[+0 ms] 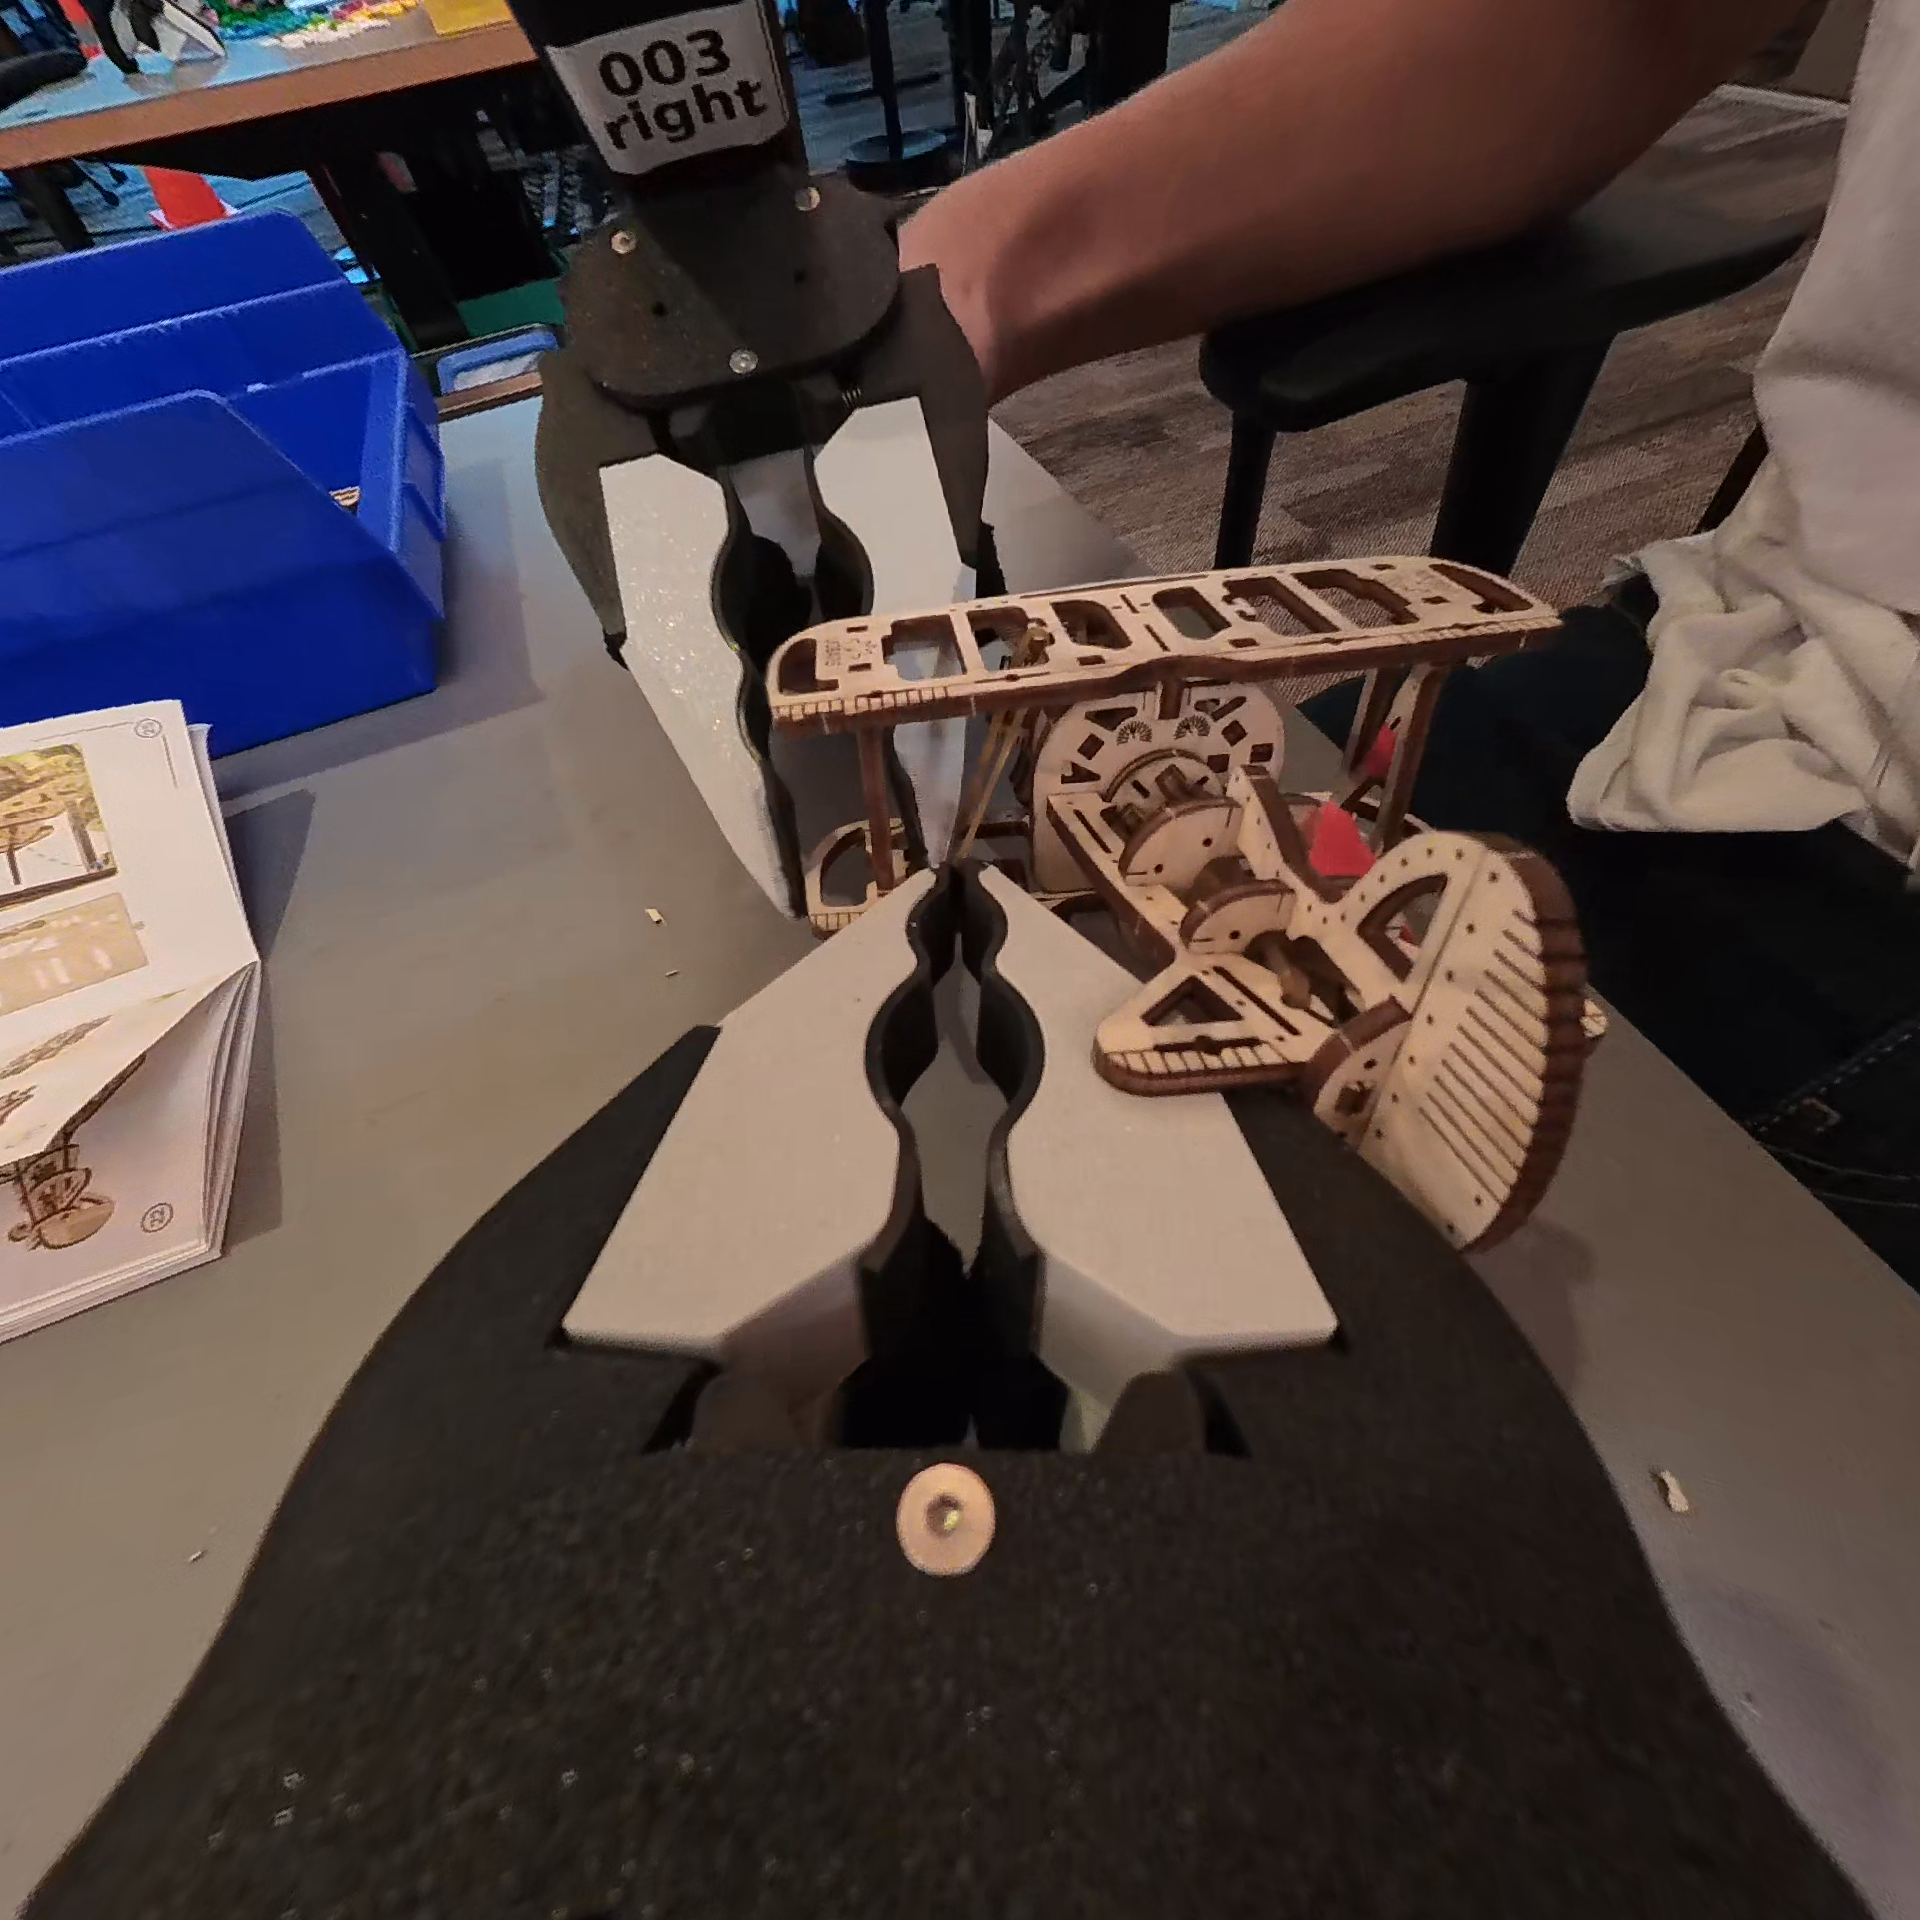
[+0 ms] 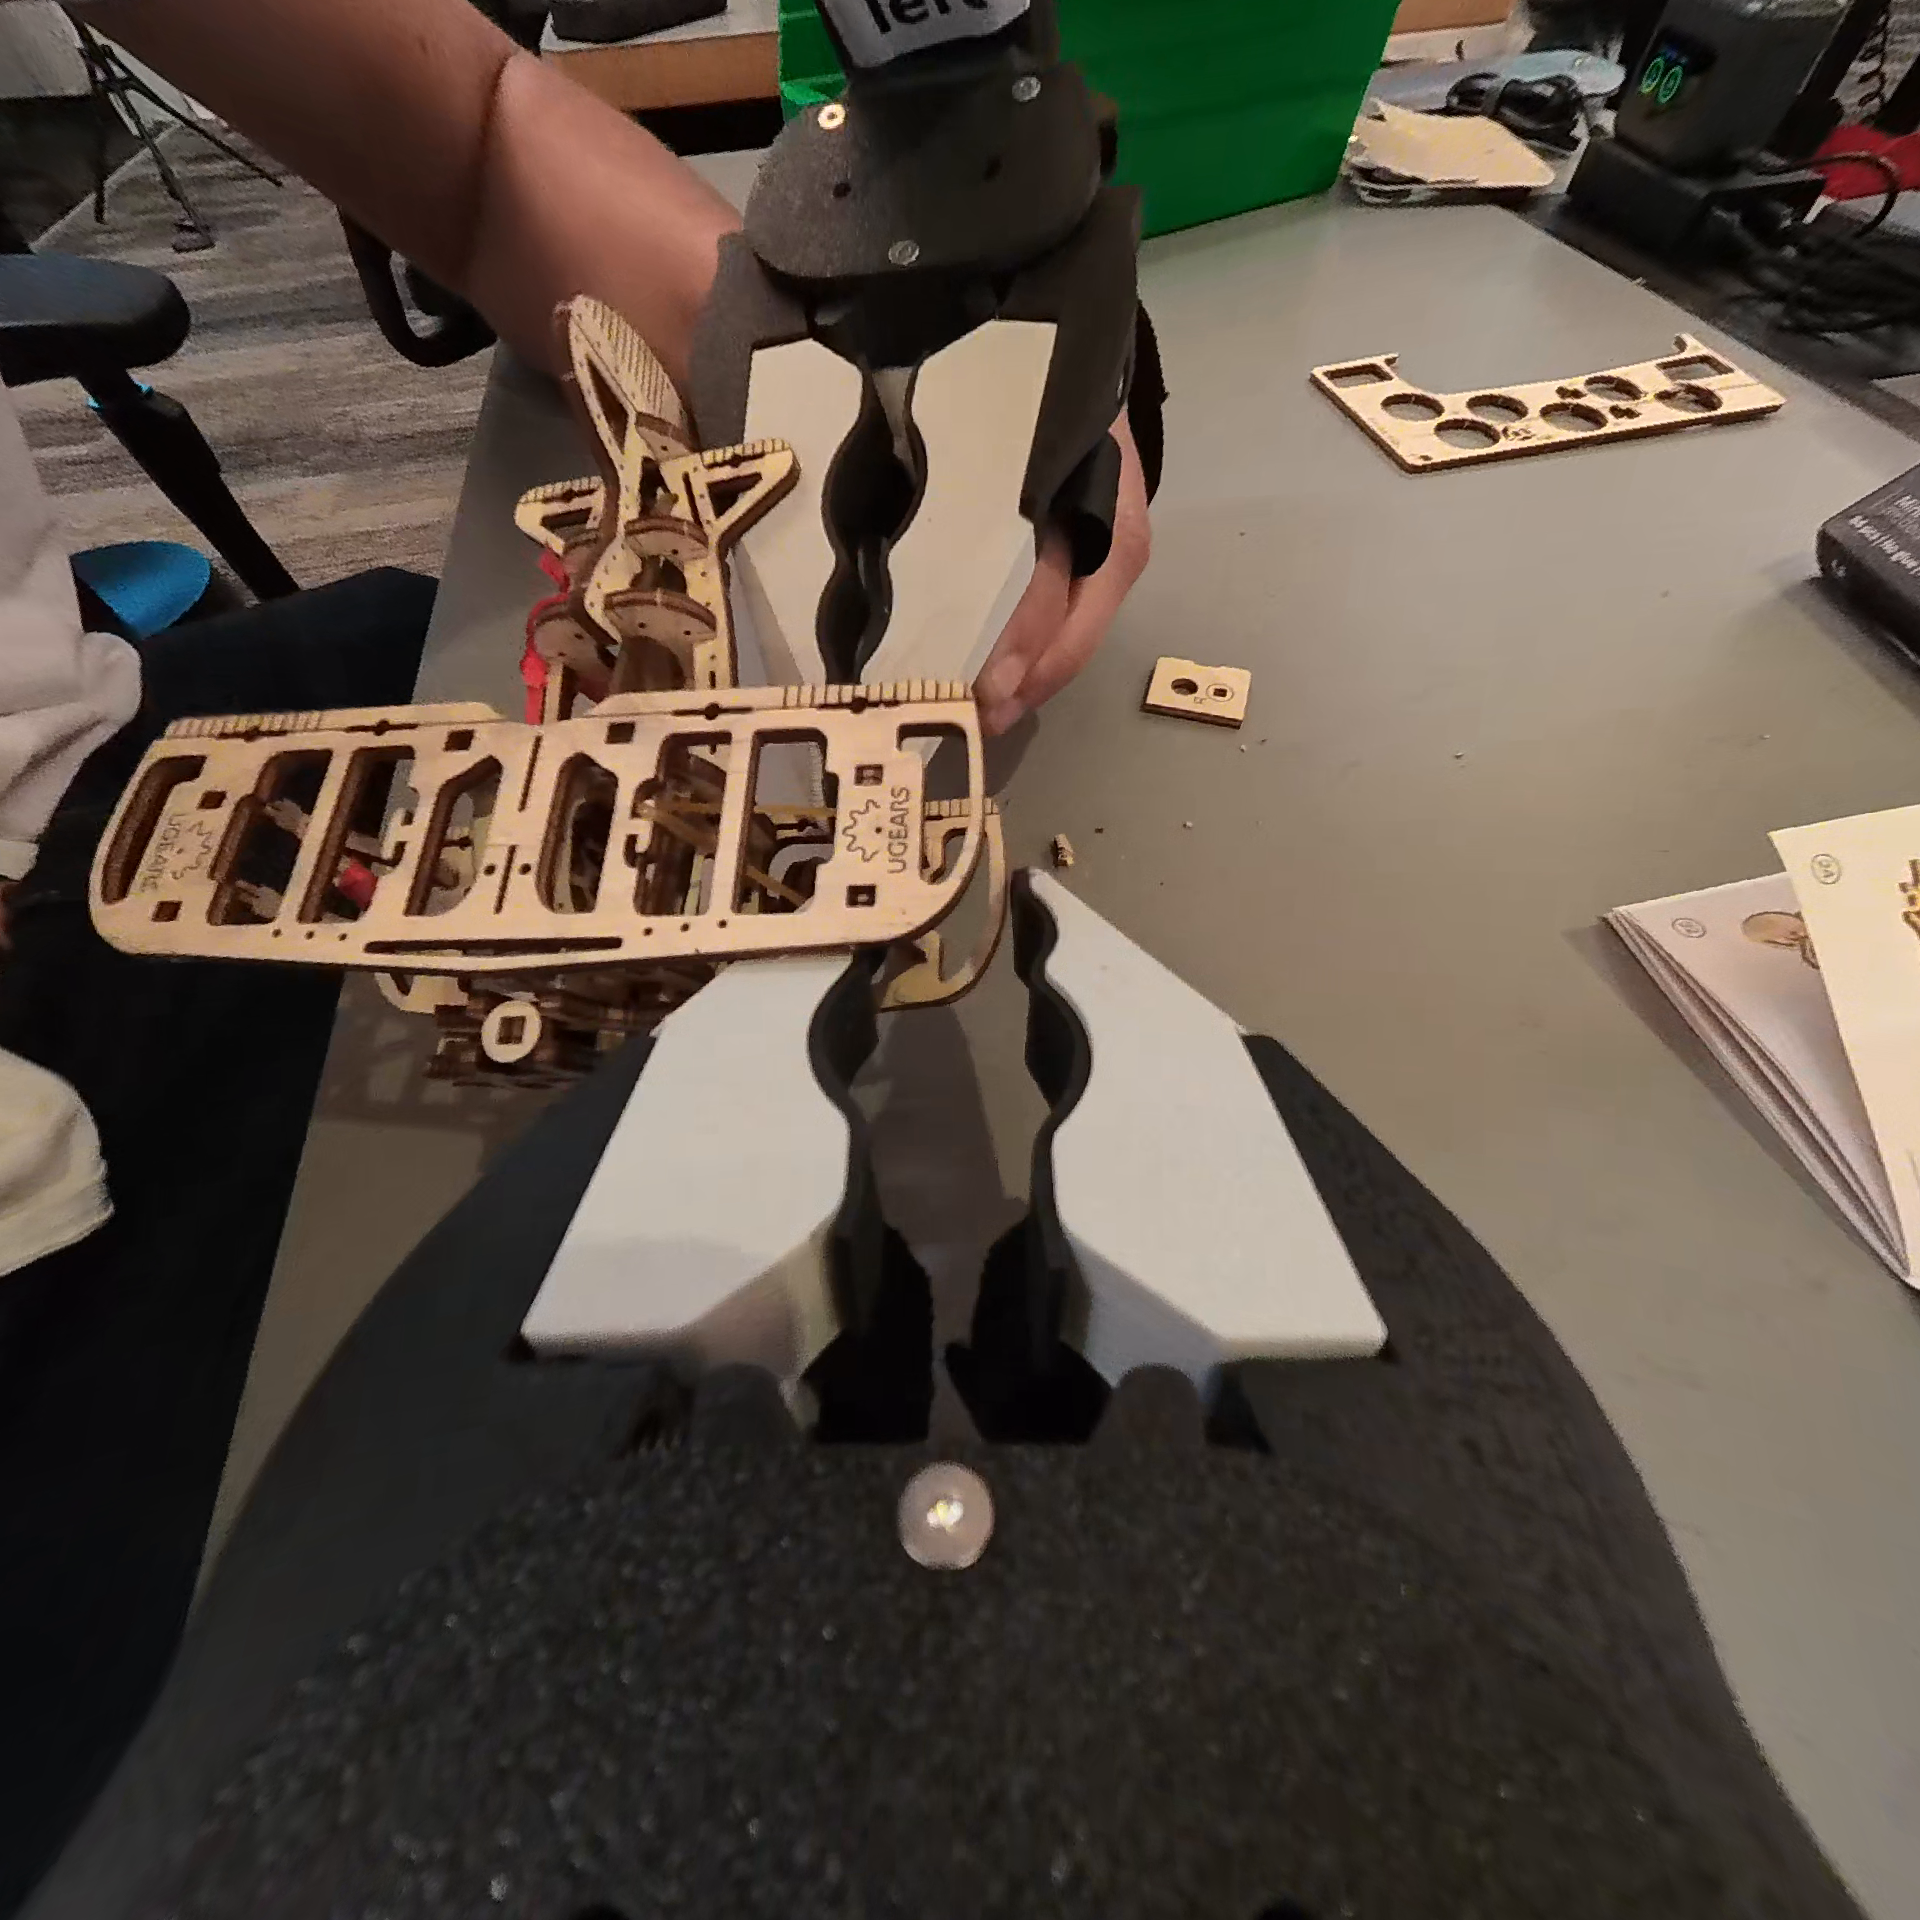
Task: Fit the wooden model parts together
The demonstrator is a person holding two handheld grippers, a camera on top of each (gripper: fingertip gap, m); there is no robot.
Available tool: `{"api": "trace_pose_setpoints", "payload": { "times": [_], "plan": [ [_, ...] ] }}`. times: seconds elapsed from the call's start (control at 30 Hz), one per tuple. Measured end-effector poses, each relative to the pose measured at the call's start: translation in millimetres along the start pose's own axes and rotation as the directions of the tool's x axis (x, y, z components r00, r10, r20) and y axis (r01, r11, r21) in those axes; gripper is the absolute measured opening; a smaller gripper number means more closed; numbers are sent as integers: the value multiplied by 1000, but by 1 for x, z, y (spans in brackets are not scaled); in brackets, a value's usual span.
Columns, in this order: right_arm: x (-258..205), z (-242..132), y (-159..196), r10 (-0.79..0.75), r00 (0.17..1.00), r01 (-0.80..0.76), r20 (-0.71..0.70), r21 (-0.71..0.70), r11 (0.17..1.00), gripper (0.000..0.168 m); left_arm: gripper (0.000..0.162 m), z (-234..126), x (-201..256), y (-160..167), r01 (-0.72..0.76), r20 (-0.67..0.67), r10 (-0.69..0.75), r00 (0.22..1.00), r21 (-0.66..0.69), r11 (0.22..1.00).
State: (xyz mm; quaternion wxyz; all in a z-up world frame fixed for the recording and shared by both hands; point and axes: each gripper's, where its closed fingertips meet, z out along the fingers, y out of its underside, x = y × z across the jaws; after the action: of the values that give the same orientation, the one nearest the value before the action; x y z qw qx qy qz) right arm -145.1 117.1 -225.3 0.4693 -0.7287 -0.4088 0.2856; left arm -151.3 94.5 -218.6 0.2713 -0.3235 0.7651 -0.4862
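Observation:
A wooden biplane model (image 1: 1164, 665) stands on the grey table (image 1: 468, 935) near its edge, with its tail (image 1: 1455, 1039) pointing toward the left wrist camera. My left gripper (image 1: 961, 873) is shut, its tips meeting at the lower wing's edge; I cannot tell whether anything is pinched. It also shows in the right wrist view (image 2: 860, 665), behind the upper wing (image 2: 520, 831). My right gripper (image 2: 940, 925) is open, its fingers astride the wing ends, the left finger under the upper wing. It also shows in the left wrist view (image 1: 779, 623).
Blue bins (image 1: 208, 468) and an instruction booklet (image 1: 104, 987) lie to one side. A punched-out wooden sheet (image 2: 1538, 405), a small wooden piece (image 2: 1195, 691), a black book (image 2: 1870, 561) and a green bin (image 2: 1226, 104) are on the table. The person sits at the table edge beside the model. The black book (image 2: 1870, 561) is about 30 cm from my right fingertips.

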Motion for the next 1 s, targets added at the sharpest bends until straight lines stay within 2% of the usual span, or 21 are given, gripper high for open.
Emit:
{"api": "trace_pose_setpoints", "payload": {
  "times": [0.67, 1.0],
  "plan": [
    [-5, -1, 12, 30, 1000, -29, 1, -64, 998, 33, 0, 7, 10, 5, -130, 14, 131, 991, -38, 991],
    [-6, -2, 19, 211, 977, -207, 33, -101, 973, 39, 0, 6, 9, 5, -155, 38, 157, 987, -34, 987]
  ]
}}
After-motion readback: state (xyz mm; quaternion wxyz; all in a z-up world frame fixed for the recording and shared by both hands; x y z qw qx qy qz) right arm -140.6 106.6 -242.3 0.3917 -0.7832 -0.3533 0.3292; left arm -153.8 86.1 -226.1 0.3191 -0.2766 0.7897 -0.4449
